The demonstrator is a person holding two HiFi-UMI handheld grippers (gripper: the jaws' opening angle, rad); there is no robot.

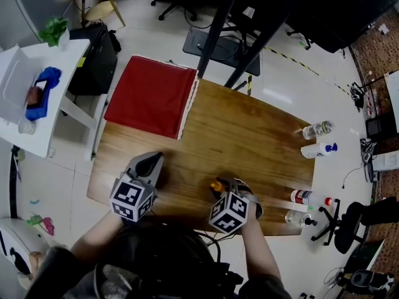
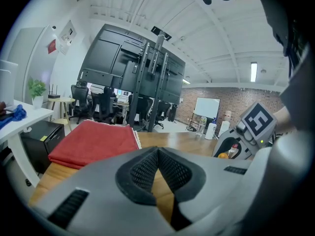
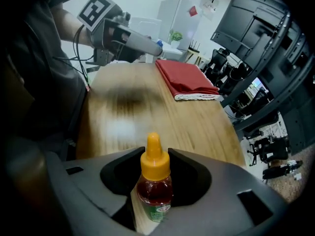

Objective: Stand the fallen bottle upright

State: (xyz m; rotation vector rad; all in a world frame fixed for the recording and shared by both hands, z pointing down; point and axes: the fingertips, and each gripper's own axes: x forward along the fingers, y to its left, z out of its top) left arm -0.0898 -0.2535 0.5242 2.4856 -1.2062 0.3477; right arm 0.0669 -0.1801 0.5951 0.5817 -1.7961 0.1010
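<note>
Right gripper (image 3: 154,154) has its fingers (image 3: 193,176) clamped on the orange-capped bottle (image 3: 155,186) over the wooden bench (image 3: 197,122); left gripper (image 2: 157,154) fingers (image 2: 142,172) are closed together, empty.

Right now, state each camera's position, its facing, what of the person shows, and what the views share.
Head view: on the head, steeply down at the table; forearms, left tongs, right tongs show.
Left gripper view: on the left tongs, across the table toward the red cloth; own shut jaws.
Right gripper view: on the right tongs, down its jaws gripping the bottle.
Shared: table and red cloth everywhere.
</note>
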